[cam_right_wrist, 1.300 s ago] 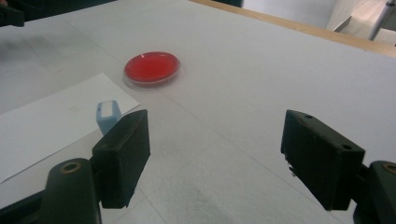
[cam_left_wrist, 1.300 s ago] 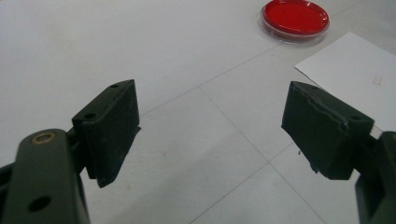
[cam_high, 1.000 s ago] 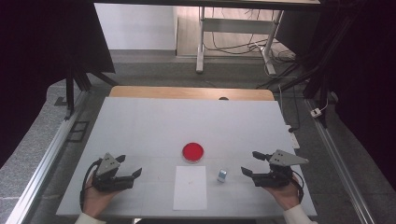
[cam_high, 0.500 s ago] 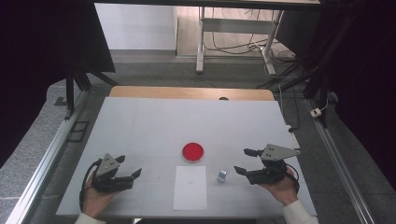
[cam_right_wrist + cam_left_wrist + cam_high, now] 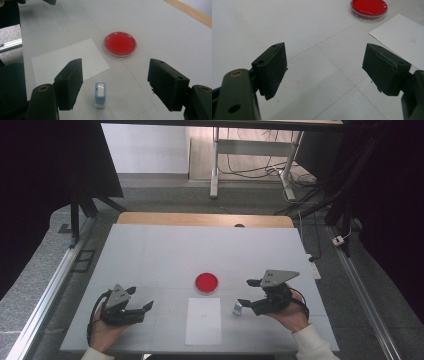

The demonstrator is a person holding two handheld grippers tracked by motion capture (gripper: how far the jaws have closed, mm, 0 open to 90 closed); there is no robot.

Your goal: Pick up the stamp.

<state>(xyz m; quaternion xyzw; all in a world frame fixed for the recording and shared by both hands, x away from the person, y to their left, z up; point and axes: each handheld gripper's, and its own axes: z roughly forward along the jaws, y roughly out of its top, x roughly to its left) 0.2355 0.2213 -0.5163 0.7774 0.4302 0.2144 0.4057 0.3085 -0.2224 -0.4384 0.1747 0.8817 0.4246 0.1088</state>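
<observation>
From the high view, I am holding my left tongs [image 5: 142, 310] low over the near left part of the white worktop [image 5: 165, 250], well to the left of the red dish [image 5: 206, 282], with the jaws standing wide apart and nothing between them. My right tongs [image 5: 250, 293] are hovering to the right of the red dish, also gaping wide, their tips just beside a small blue-and-white block [image 5: 237, 308]. That block is standing on the worktop just right of the white paper sheet [image 5: 203, 321], which is lying directly below the red dish on my side.

In the left gripper view, my left tongs [image 5: 324, 67] are spreading wide over bare worktop [image 5: 287, 25]. The red dish [image 5: 368, 7] is sitting far ahead and to the right, and a corner of the paper sheet [image 5: 399, 37] is lying just nearer than the dish.

In the right gripper view, my right tongs [image 5: 115, 80] are opening wide, and the blue-and-white block [image 5: 100, 95] is standing upright between the jaws, nearer the left one and touching neither. The red dish [image 5: 120, 44] is lying beyond the block, and the paper sheet [image 5: 67, 61] is lying left of the dish.
</observation>
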